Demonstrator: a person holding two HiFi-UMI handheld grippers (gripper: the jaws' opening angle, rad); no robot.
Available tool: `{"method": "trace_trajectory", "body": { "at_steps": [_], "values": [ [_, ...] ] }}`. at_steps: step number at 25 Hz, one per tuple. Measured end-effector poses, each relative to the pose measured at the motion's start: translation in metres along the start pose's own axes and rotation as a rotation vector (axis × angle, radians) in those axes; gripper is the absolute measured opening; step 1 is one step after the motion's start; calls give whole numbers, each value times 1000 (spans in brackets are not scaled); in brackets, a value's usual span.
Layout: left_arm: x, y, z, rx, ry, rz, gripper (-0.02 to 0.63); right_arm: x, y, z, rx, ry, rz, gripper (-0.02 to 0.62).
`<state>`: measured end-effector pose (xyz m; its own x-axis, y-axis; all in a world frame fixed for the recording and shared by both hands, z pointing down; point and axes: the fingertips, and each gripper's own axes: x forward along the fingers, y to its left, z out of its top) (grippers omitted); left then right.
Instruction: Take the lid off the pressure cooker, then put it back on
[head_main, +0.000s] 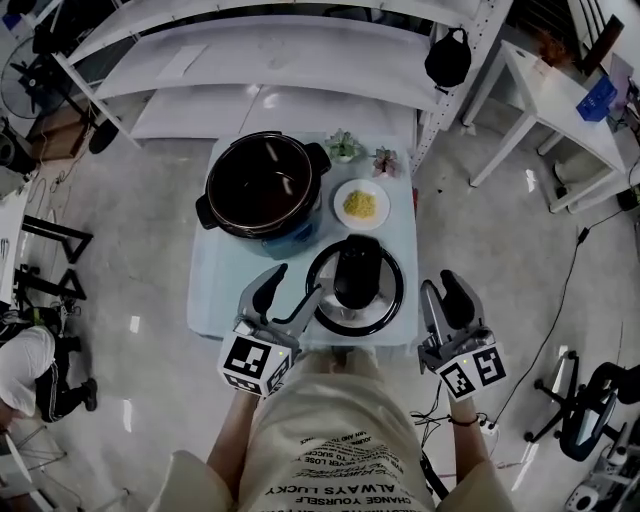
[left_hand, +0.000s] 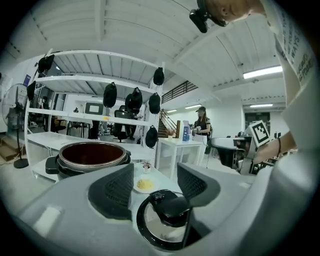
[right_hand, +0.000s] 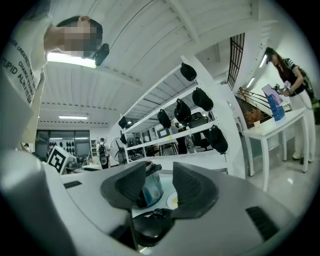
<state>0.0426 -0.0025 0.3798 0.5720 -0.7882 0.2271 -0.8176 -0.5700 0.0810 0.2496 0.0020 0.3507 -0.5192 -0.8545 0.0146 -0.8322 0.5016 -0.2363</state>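
Pale blue laminate tops the small bench (head_main: 212, 295) in front of you. The pressure cooker (head_main: 265, 185) stands open at the far left corner, its dark inner pot showing. The lid (head_main: 354, 285) is off it and lies flat at the near edge, right of centre, with its black handle up. It sits apart from the cooker, just in front of it.

A white plate (head_main: 361, 204) with a little yellow food sits toward the right edge, between the lid and two small potted plants (head_main: 344, 146) at the far edge.

Your left gripper (head_main: 298, 282) hangs over the near edge, just left of the lid. In the left gripper view its jaws stand well apart, with the lid low in the gap beyond them and neither pad on it. Your right gripper (head_main: 441, 285) is just off the near right corner, beside the lid. In its own view its jaws are parted by a narrower gap, and nothing is pressed between the pads.

Each gripper's cube carries black-and-white square markers, with no lettering. Your cream shirt (head_main: 330, 440) bears dark print that runs upside down in the head view. The words "ALWAYS" and "CHANGE" can be read, and the rest is too small. No brand name on the cooker or lid can be read.
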Motion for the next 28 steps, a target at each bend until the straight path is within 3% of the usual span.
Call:
{"method": "trace_trajectory", "body": {
  "at_steps": [3, 8, 14, 28],
  "values": [
    [3, -8, -2, -2, 15, -12, 312, 4, 0, -3, 2, 19, 72, 275],
    [8, -19, -14, 64, 88, -15, 337, 10, 2, -18, -63, 120, 192, 337],
    [19, -29, -29, 97, 142, -15, 342, 18, 0, -42, -89, 206, 314, 353],
    [51, -47, -86, 275, 333, -151, 344, 33, 6, -112, -138, 374, 563, 351]
  ]
}}
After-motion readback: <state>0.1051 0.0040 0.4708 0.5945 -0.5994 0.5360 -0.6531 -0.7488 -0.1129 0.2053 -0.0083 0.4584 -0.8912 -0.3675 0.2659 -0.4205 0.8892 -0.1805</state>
